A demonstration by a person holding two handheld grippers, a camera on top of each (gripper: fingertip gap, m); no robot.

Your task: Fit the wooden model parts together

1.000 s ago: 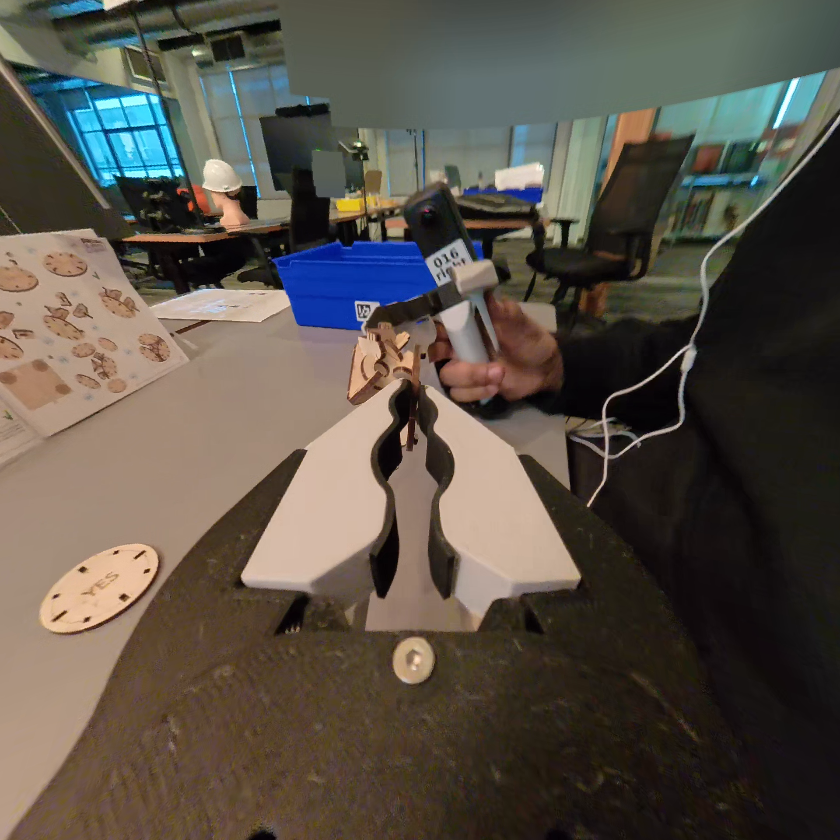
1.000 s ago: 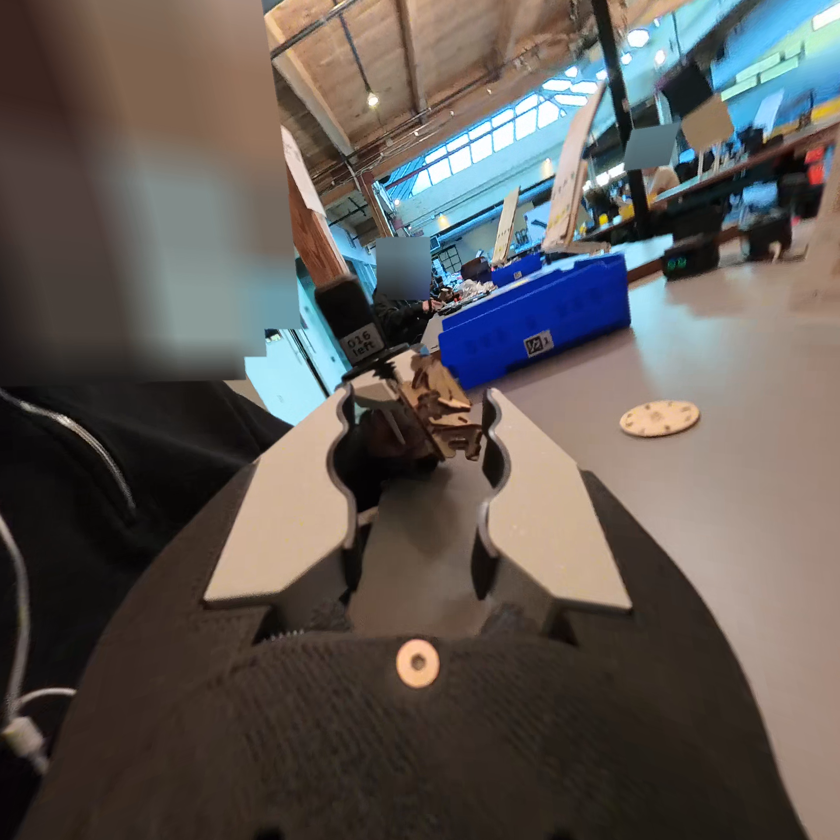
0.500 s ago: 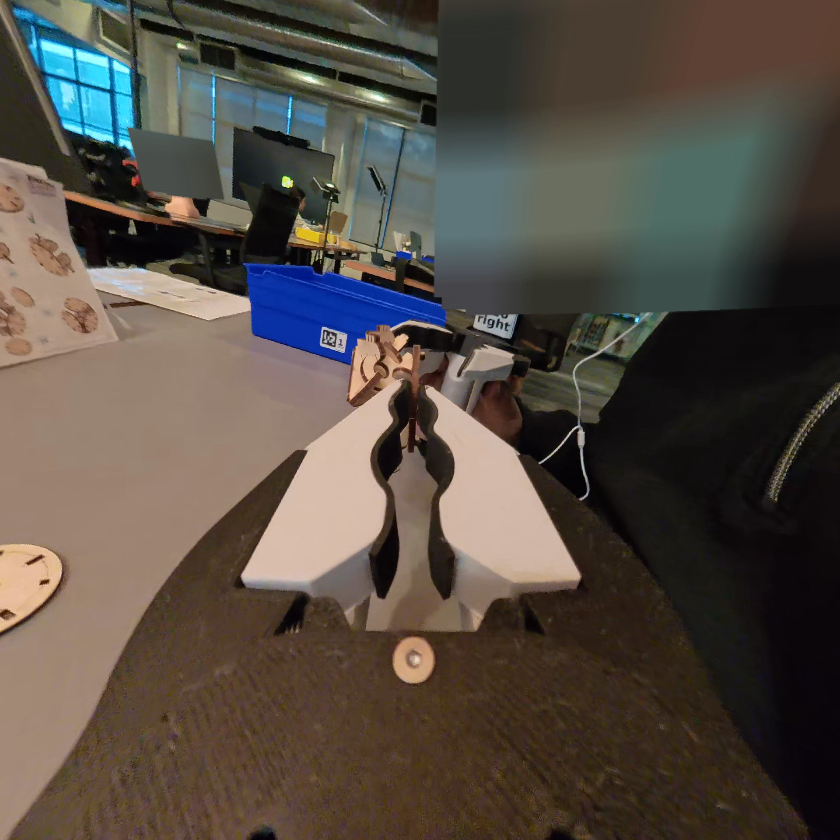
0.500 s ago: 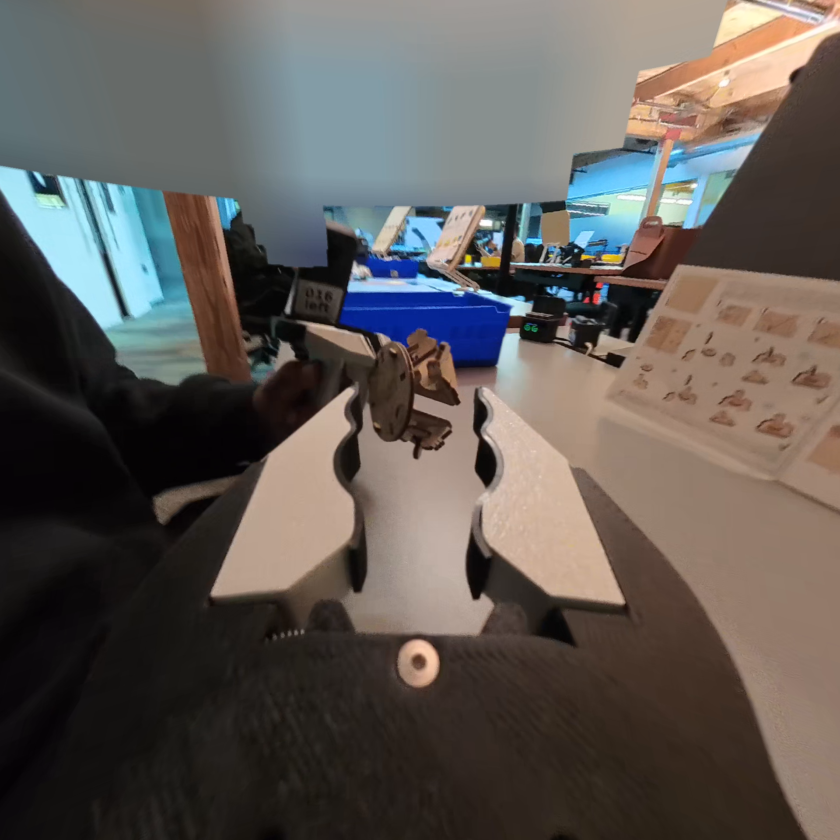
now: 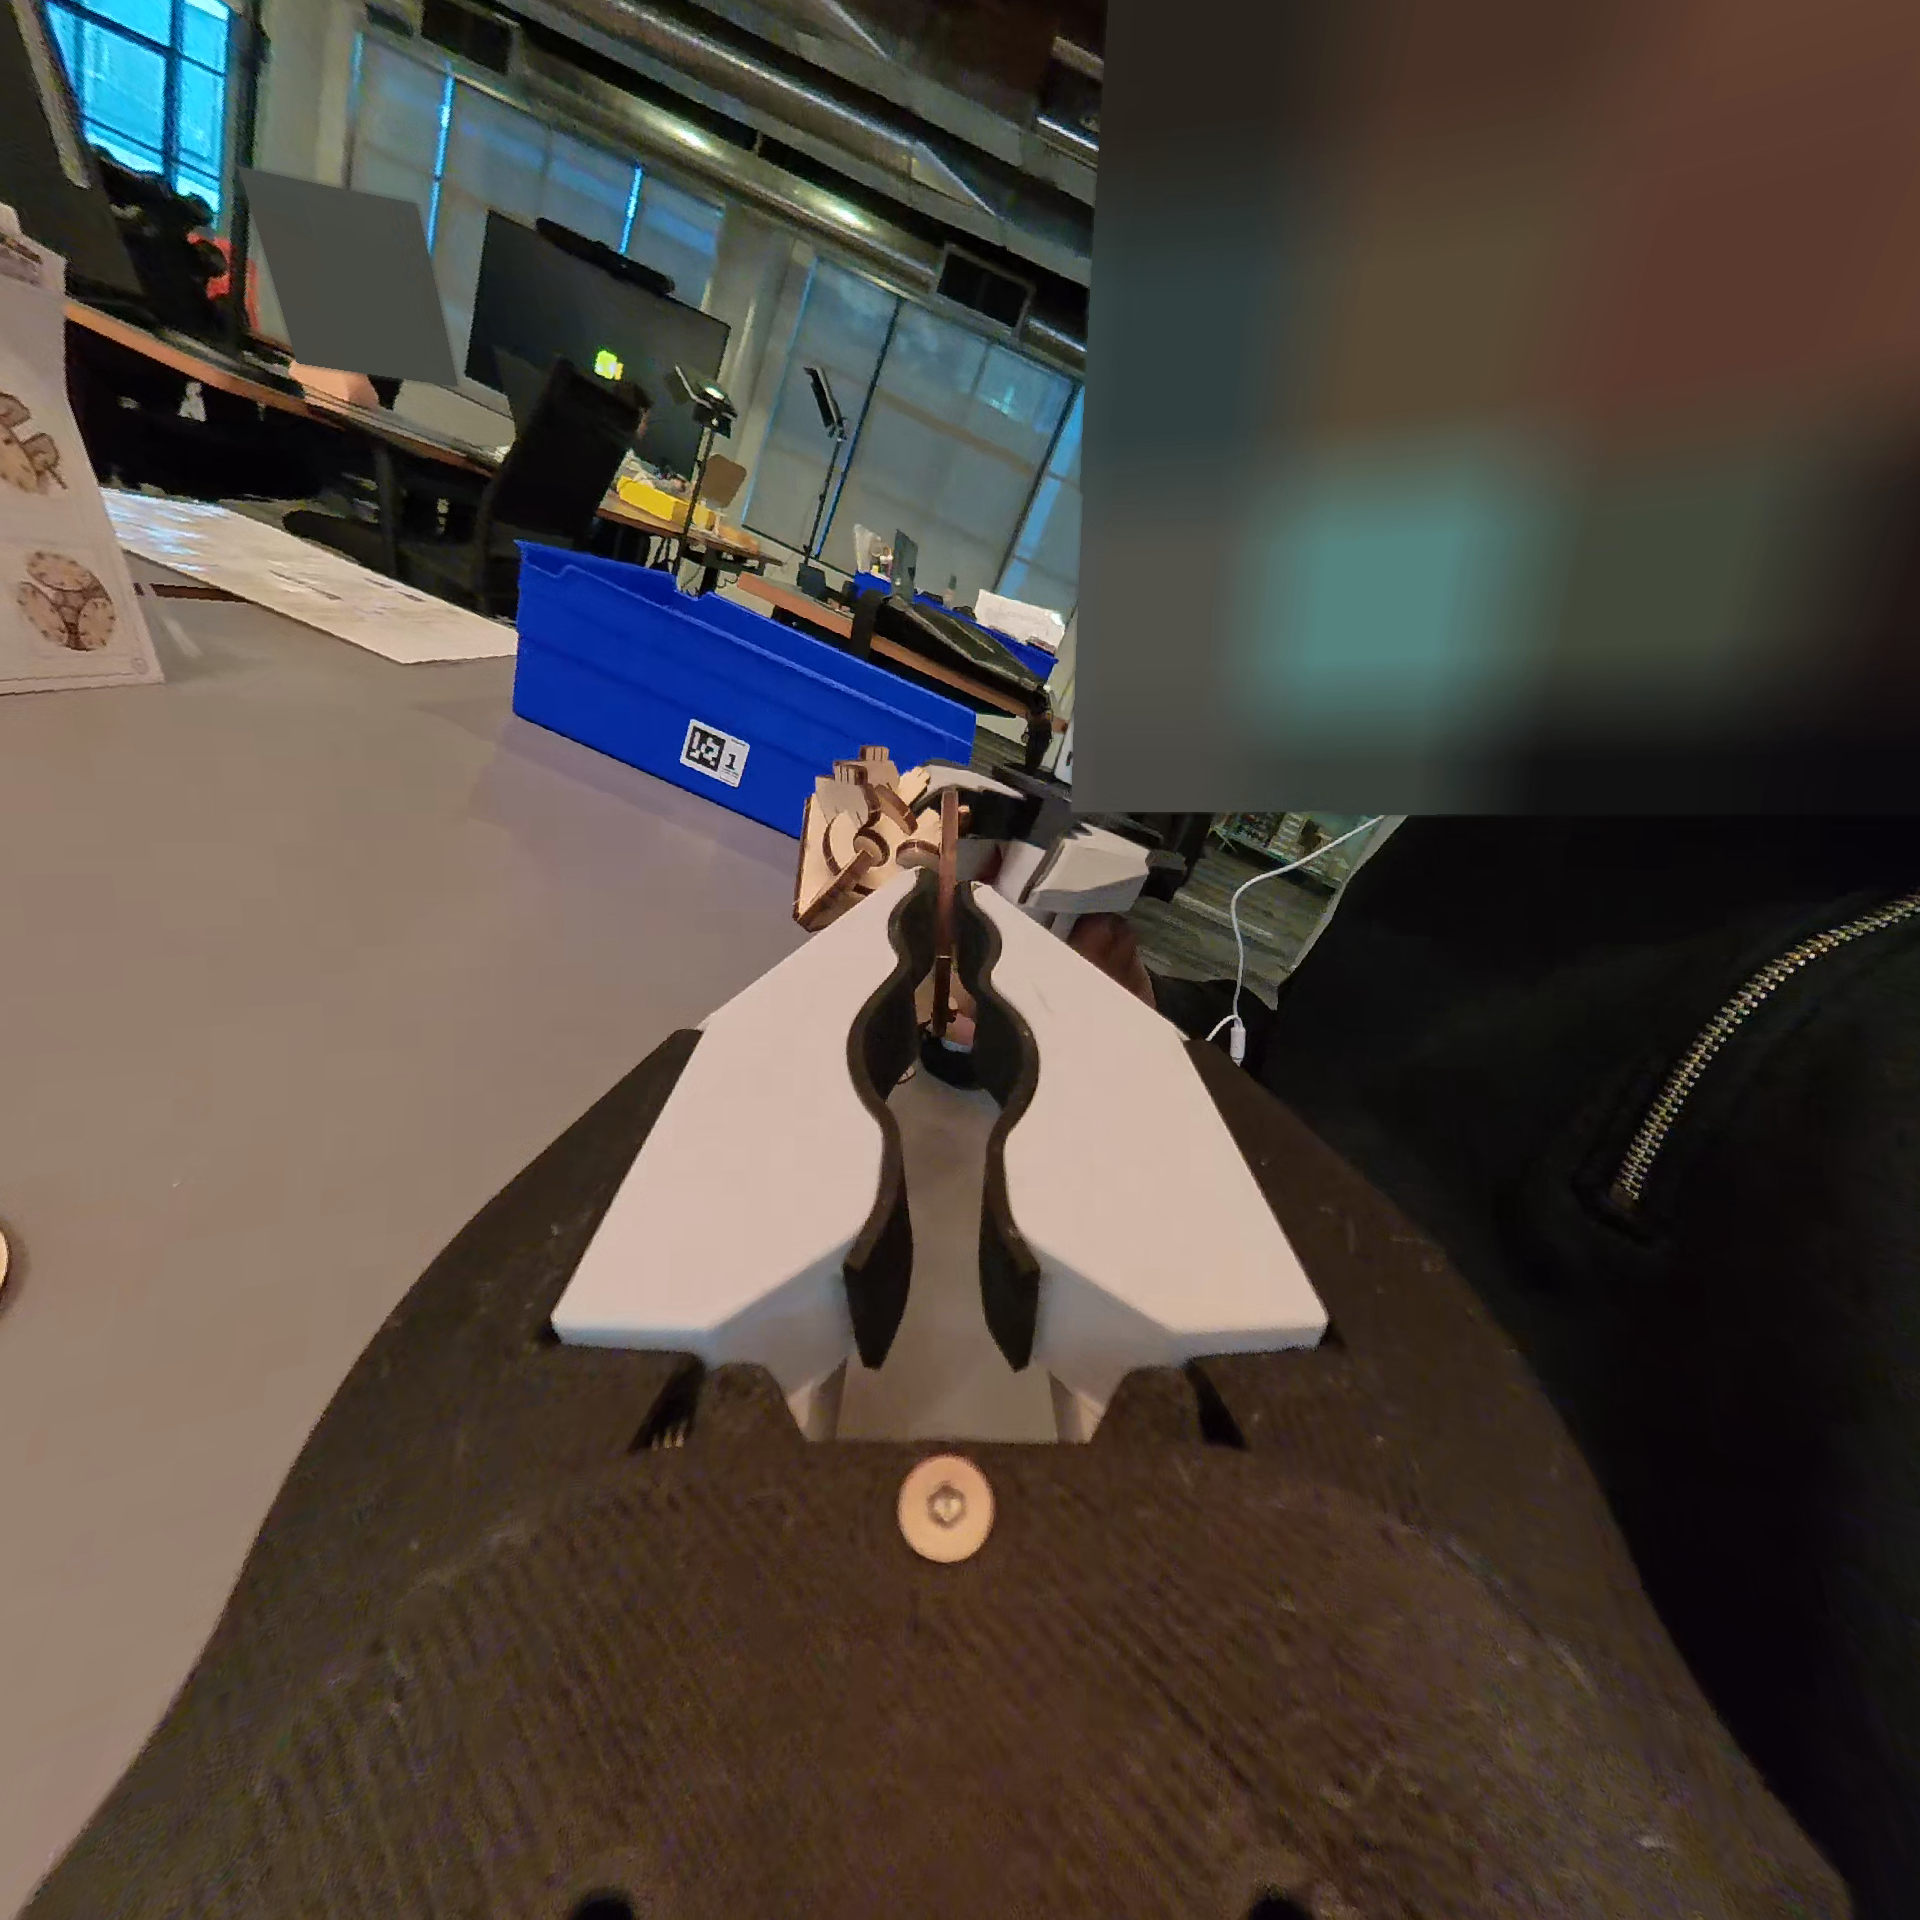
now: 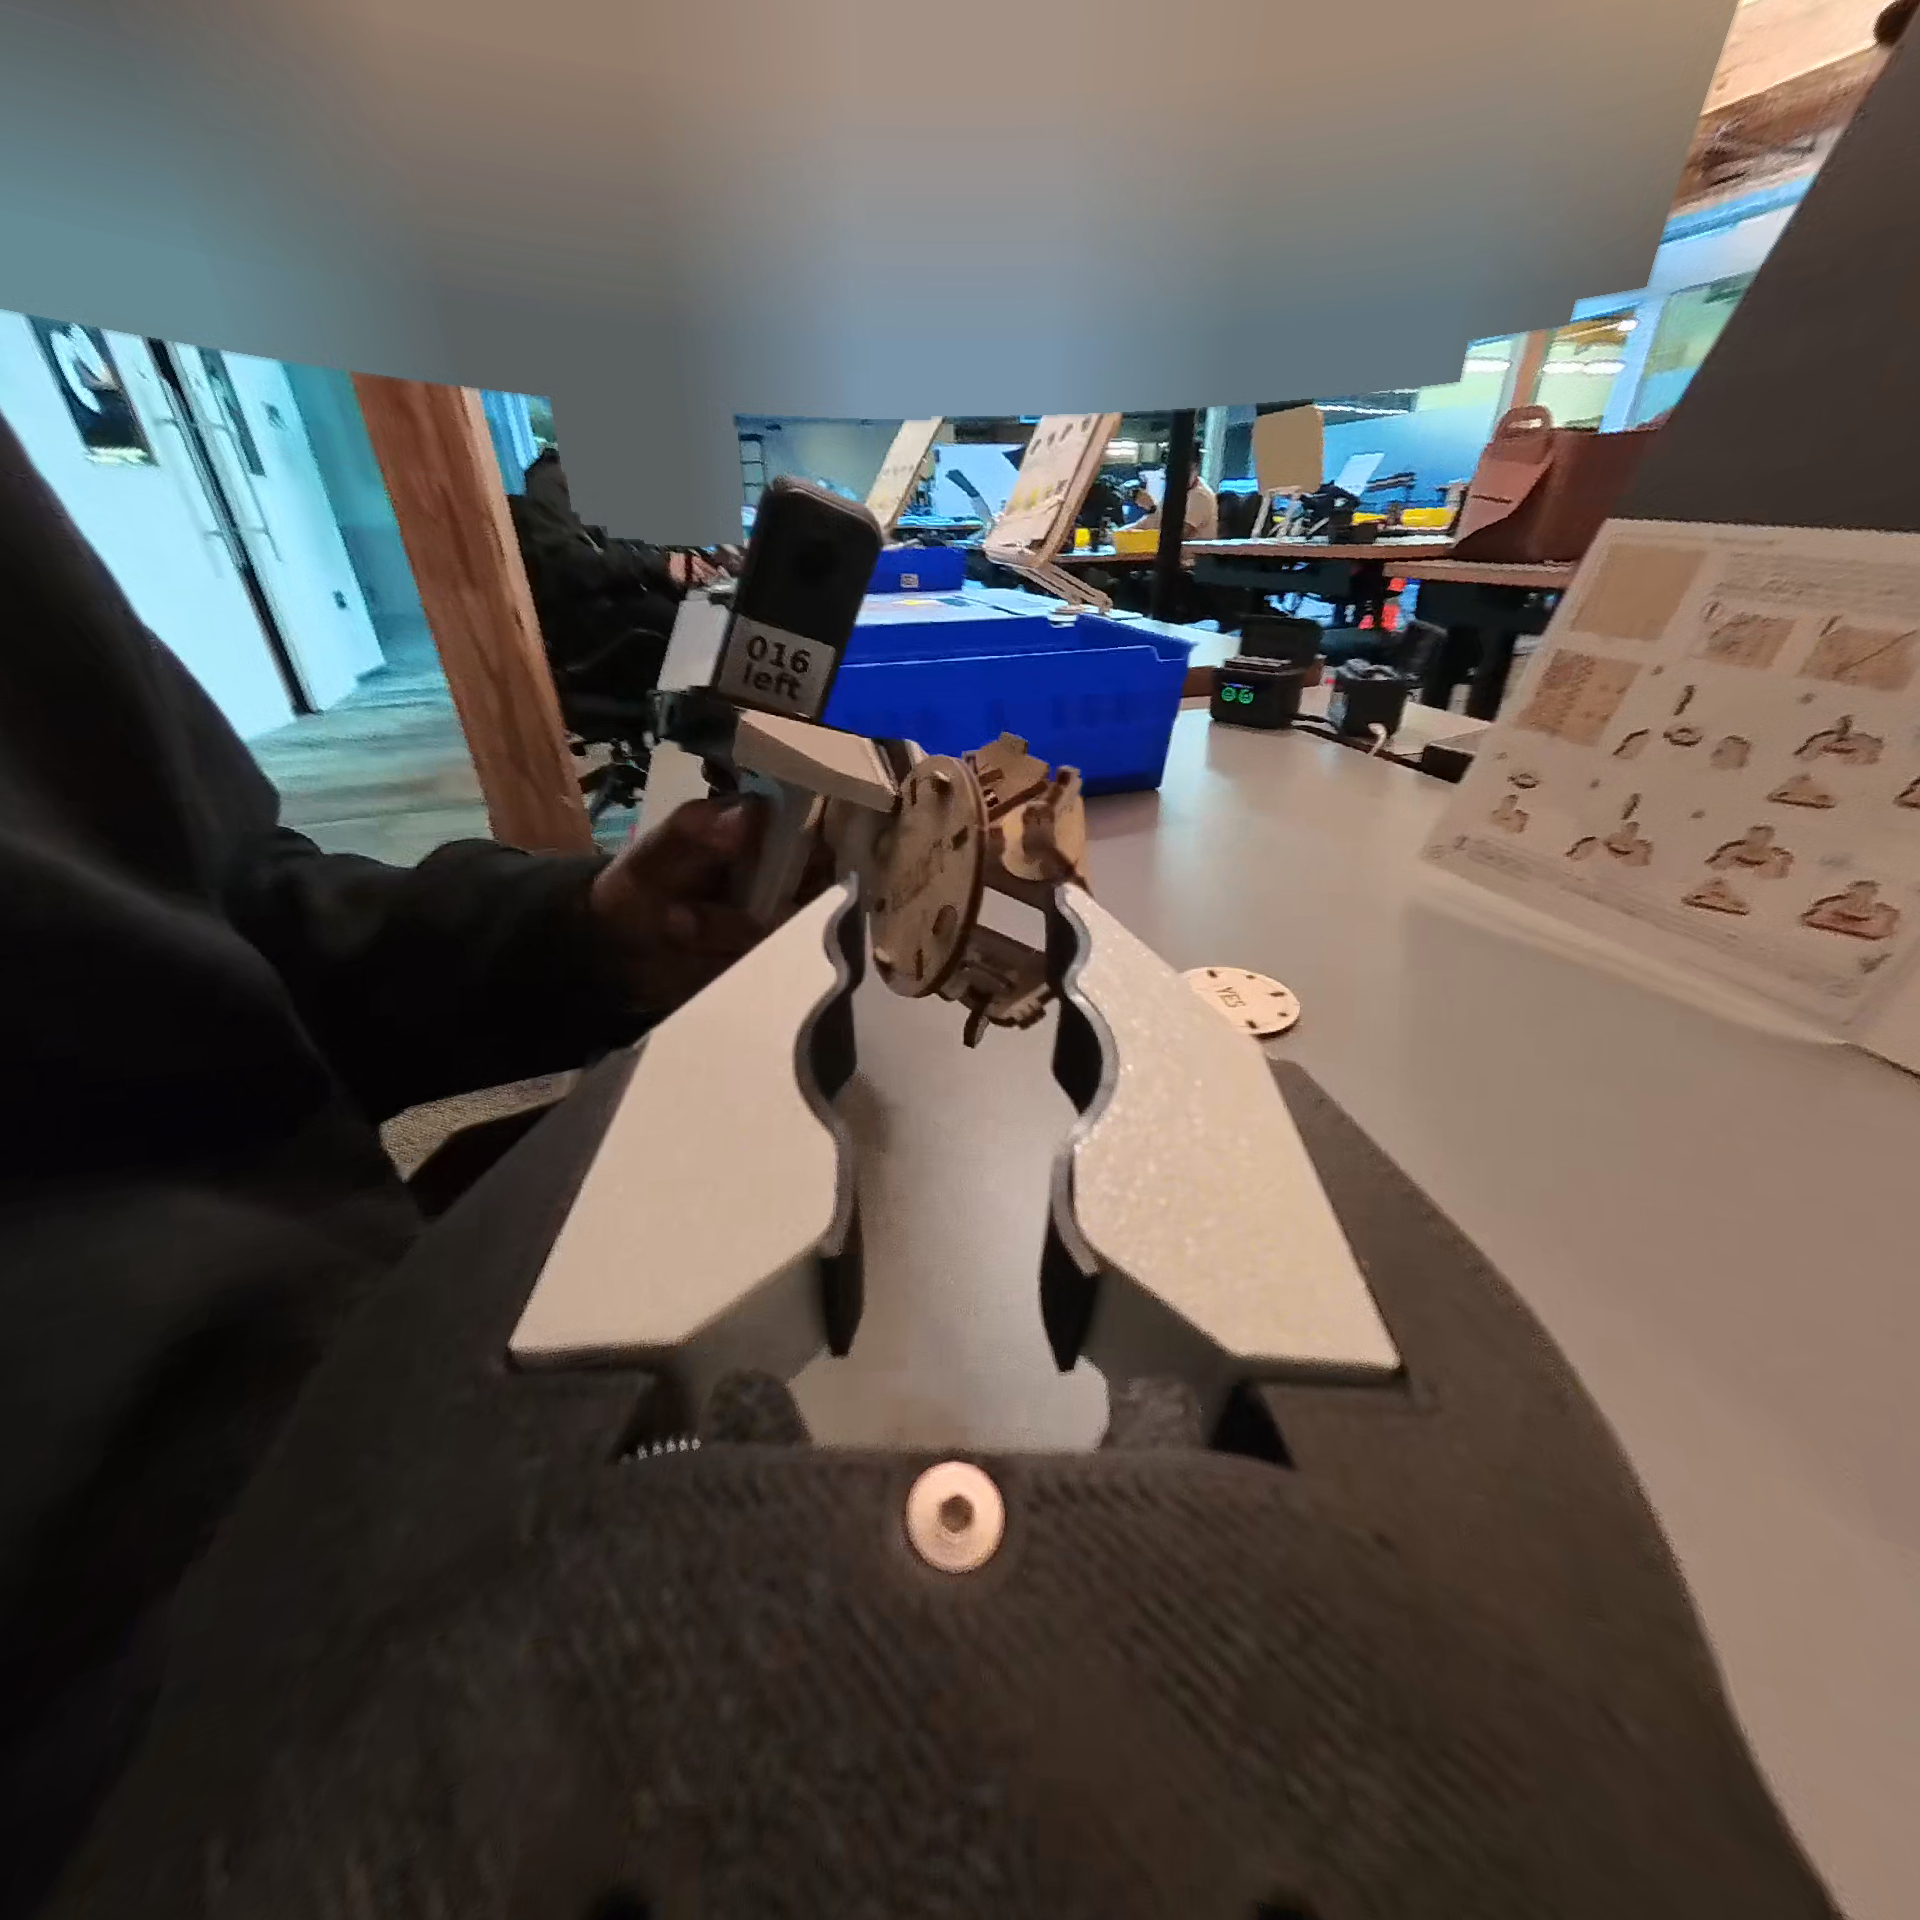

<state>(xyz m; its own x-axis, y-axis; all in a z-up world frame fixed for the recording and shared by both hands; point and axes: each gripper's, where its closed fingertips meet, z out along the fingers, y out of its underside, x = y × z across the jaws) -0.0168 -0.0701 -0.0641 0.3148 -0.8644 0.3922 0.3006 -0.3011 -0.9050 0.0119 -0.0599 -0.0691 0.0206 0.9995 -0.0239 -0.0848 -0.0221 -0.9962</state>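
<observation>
My left gripper (image 5: 940, 904) is shut on the thin round disc of a small wooden assembly (image 5: 847, 842), held edge-on between its pads above the grey table (image 5: 260, 987). In the right wrist view the same assembly (image 6: 925, 883) sits between my right gripper's (image 6: 956, 904) fingertips. The disc face lies against the left pad and a wooden lobe against the right pad. The left gripper (image 6: 810, 758) comes in from the left there, gripping the disc's upper edge. The right gripper (image 5: 1091, 873) shows just behind the assembly in the left wrist view.
A blue bin (image 6: 1018, 686) stands behind the assembly. A loose wooden disc (image 6: 1242, 1000) lies on the table at right. A propped instruction sheet (image 6: 1704, 769) stands at far right. The person's black sleeve (image 6: 260, 987) fills the left side. My hands' fingertips stand some 4 cm from each other.
My right gripper's fingers have closed in from wide open onto the wooden assembly. Both grippers swung round, the assembly still in the left gripper's grasp.
</observation>
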